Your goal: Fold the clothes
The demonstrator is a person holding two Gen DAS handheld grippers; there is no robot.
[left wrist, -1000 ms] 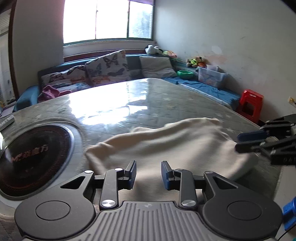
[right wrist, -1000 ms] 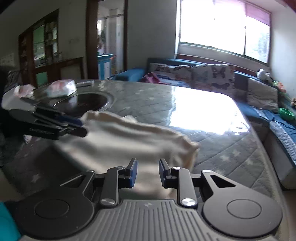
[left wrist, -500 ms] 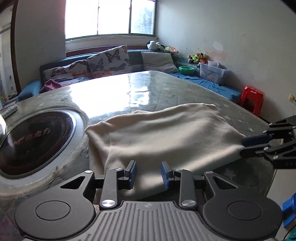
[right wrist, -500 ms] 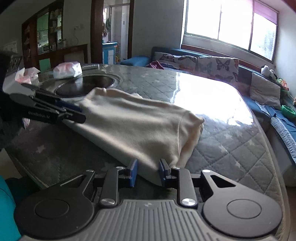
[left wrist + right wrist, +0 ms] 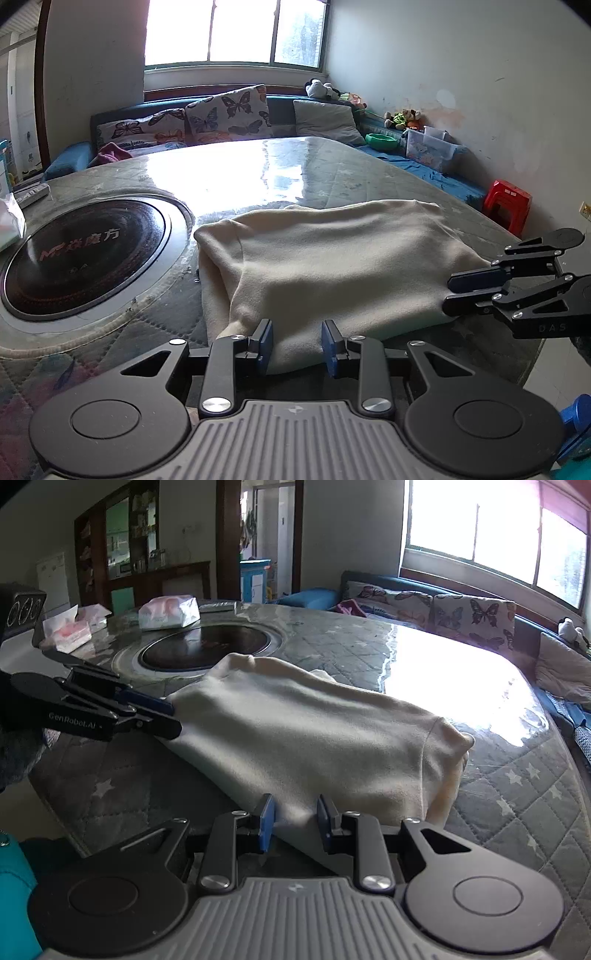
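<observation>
Lying folded over on the quilted table (image 5: 369, 173), the cream garment (image 5: 332, 266) sits just right of the round black hob (image 5: 85, 254). At its near-left corner the left gripper (image 5: 296, 345) stands spread, fabric between the fingers; at its near-right corner the right gripper (image 5: 294, 821) stands likewise. Judged stage: between folds; next, both close on the hem together.

Cream garment (image 5: 332, 266) spread flat (left gripper (image 5: 297, 345) parted).
</observation>
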